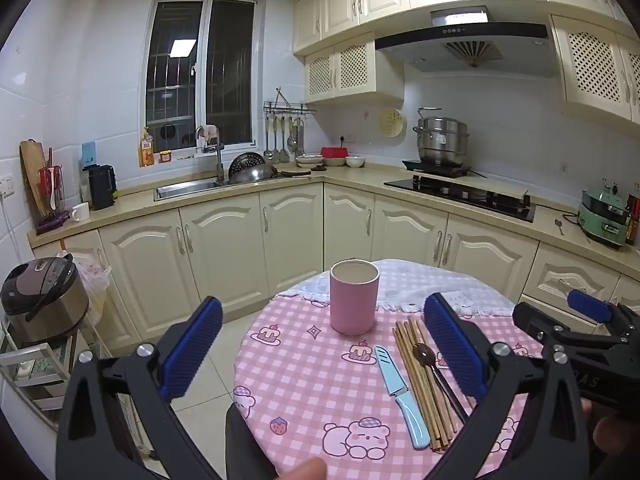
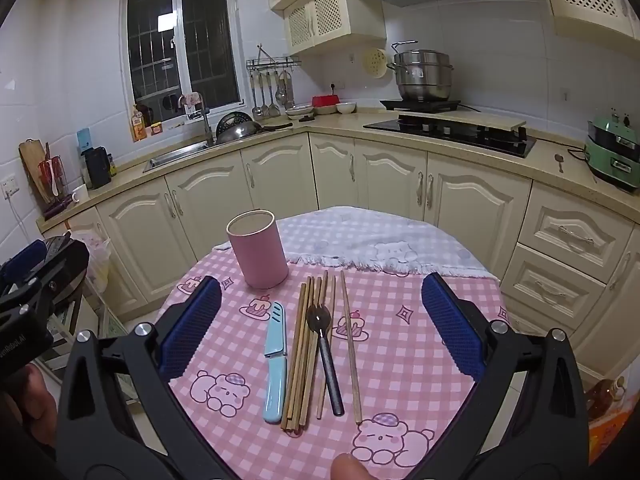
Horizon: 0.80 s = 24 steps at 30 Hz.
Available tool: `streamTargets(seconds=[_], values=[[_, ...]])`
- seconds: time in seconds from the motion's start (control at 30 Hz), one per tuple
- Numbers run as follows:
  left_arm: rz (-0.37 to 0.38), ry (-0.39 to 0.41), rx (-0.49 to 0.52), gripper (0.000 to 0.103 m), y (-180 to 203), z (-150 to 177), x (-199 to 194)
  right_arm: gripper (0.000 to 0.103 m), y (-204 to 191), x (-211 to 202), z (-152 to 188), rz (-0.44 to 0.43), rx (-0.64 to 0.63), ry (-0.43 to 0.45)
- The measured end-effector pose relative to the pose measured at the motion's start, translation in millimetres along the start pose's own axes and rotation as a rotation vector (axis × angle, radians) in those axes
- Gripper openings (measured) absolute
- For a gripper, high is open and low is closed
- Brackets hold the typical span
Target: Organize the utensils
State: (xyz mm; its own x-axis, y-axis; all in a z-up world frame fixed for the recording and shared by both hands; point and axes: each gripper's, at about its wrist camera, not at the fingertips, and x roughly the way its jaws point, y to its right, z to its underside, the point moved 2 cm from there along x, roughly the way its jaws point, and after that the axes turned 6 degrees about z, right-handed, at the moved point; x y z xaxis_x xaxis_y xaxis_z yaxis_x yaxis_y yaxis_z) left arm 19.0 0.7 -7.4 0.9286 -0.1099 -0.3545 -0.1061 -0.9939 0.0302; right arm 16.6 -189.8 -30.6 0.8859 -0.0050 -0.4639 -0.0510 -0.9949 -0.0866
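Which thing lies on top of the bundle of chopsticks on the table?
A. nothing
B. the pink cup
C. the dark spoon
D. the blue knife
C: the dark spoon lies across the chopsticks; the knife lies beside them and the cup stands apart.

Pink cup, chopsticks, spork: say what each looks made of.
Cup: matte pink outside, pale inside, no glare; plastic or coated ceramic, cannot tell which.
Chopsticks: tan, dull, square-cut sticks; likely bamboo or wood.
Spork: glossy dark head with highlights, so probably metal; handle looks black and matte, perhaps coated.
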Motion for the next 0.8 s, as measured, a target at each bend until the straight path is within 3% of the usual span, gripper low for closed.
streamTargets(seconds=[0.4,0.8], values=[[0.022,0.018,-0.021,0.099,-2.5,3.9,-1.5,0.098,-5.6,-12.2,-23.7,-0.003,-0.018,0.061],[0.035,0.031,-0.028,0.099,-3.6,-2.8,-6.0,0.098,-11.1,-15.0,-17.1,-0.004,-0.028,0.083]])
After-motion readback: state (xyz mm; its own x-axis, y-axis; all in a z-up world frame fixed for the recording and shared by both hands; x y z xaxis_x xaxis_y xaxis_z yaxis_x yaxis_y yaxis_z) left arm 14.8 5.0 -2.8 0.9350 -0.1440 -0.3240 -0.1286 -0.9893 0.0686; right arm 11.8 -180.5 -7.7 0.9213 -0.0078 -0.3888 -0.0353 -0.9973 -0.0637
